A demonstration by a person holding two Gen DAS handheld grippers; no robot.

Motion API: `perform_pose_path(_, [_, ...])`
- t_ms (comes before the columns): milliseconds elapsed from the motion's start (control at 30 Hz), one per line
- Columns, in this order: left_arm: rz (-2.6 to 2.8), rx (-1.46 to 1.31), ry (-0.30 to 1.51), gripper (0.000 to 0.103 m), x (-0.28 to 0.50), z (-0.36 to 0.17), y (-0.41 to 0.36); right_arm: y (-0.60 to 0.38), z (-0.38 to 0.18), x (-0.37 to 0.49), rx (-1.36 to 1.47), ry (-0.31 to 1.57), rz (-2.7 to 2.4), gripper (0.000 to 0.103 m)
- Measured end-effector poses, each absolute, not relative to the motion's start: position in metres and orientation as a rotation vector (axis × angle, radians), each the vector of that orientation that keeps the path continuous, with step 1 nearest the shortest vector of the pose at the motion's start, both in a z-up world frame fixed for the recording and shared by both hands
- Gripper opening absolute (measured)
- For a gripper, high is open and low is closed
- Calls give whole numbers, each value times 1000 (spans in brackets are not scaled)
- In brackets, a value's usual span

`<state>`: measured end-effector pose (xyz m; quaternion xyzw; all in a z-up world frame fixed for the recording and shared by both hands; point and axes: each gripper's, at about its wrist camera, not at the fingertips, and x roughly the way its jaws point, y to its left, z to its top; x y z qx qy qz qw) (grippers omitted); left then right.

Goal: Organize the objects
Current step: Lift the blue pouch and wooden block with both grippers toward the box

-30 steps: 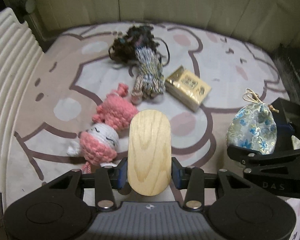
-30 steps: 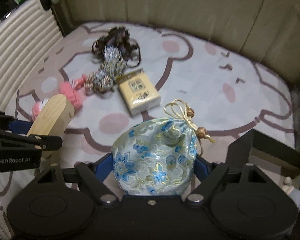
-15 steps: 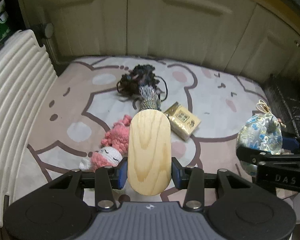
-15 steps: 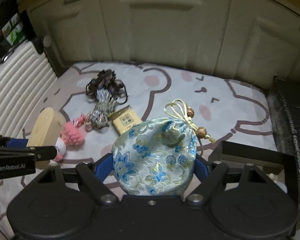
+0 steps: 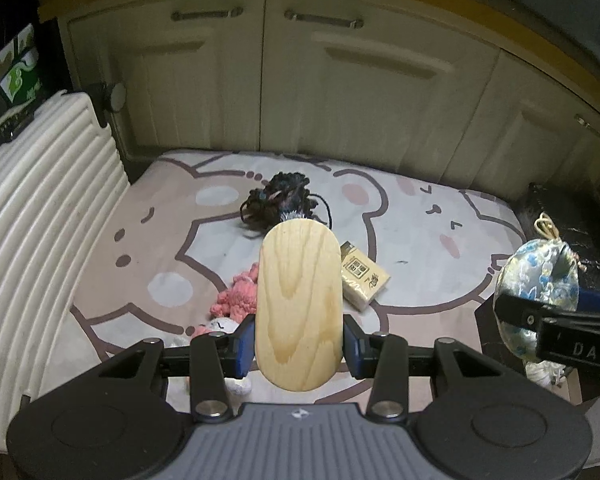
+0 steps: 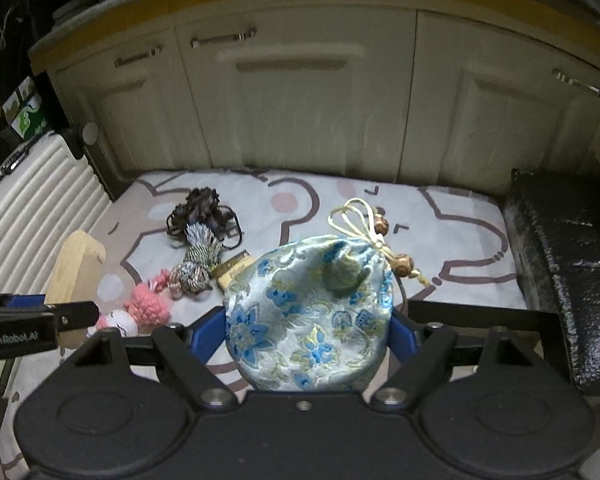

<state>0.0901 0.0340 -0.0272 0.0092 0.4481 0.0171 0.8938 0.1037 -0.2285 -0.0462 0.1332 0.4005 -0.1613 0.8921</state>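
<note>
My left gripper [image 5: 299, 346] is shut on an oval wooden block [image 5: 300, 300] and holds it high above the cartoon-print mat [image 5: 220, 248]. My right gripper [image 6: 308, 332] is shut on a blue floral drawstring pouch [image 6: 308, 312], also raised. The pouch shows at the right of the left wrist view [image 5: 536, 292]; the wooden block shows at the left of the right wrist view [image 6: 74, 268]. On the mat lie a pink crocheted doll [image 5: 236, 300], a dark yarn bundle [image 5: 280, 200], a braided cord bundle [image 6: 198, 264] and a yellow box [image 5: 362, 278].
A white ribbed suitcase [image 5: 32, 216] stands along the left of the mat. Cream cabinet doors [image 5: 300, 80] rise behind it. A black textured object [image 6: 564, 264] borders the mat on the right, with a black frame [image 6: 480, 312] near the right gripper.
Both grippers have risen and pulled back with the block and pouch held. The mat objects look smaller and the cabinet doors have come into view.
</note>
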Motion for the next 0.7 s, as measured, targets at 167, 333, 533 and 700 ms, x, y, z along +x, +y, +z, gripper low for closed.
perform_pose_path(167, [36,40,900,44,86,-21,28,-228,-37,96,270,803,-343,83])
perform_pose_path(333, [27,42,884,44,85,-18,21,-234,-32,87,273,781,-362,83])
perform_pose_path(533, [-5,54,884,44,87,-19,5,-249,-29,74,282,763,-394,83])
perform_pose_path(700, [-44,66,886,44,89,-22,-14,-263,-27,61,291,754,-422,83])
